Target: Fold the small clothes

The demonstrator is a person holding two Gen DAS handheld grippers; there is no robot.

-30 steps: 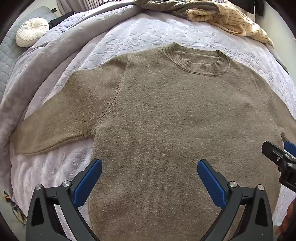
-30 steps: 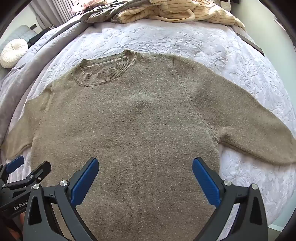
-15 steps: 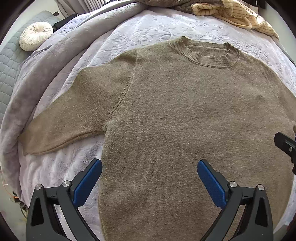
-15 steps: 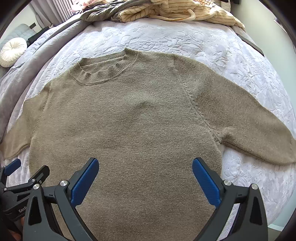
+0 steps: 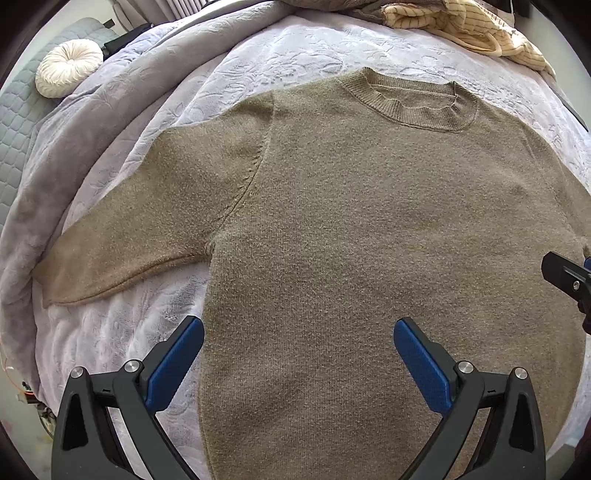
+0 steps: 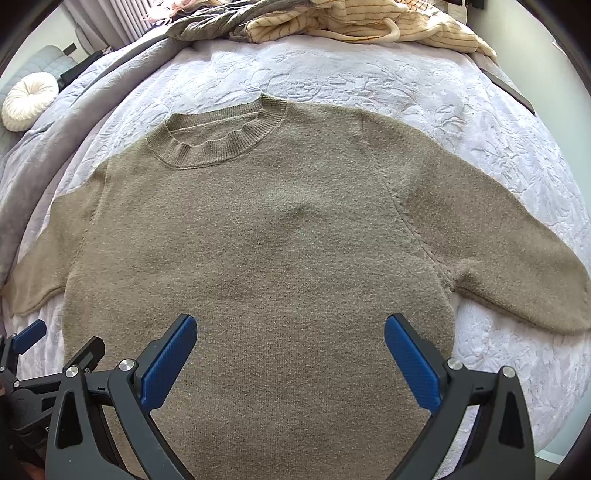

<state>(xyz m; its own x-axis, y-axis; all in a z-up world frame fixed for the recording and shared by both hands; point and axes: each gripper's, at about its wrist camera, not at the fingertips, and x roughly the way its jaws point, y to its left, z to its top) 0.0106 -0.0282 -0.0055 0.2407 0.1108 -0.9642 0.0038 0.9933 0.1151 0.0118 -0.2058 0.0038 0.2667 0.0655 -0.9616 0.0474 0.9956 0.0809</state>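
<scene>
An olive-brown knit sweater (image 5: 351, 229) lies flat and face up on the bed, collar (image 5: 413, 107) at the far side, both sleeves spread out. It also shows in the right wrist view (image 6: 258, 240). My left gripper (image 5: 298, 343) is open and empty, hovering above the sweater's lower left part. My right gripper (image 6: 290, 339) is open and empty above the lower middle. The right gripper shows at the right edge of the left wrist view (image 5: 569, 277); the left gripper shows at the lower left of the right wrist view (image 6: 33, 354).
The bed has a pale lilac embossed cover (image 5: 258, 62). A grey blanket (image 5: 55, 158) lies bunched along the left. A round white cushion (image 5: 68, 68) sits far left. A heap of striped cream and grey clothes (image 6: 351, 22) lies at the far side.
Both grippers have shifted slightly left and drawn back from the sweater, so more of the left sleeve shows. Both stay open. The sweater has not moved.
</scene>
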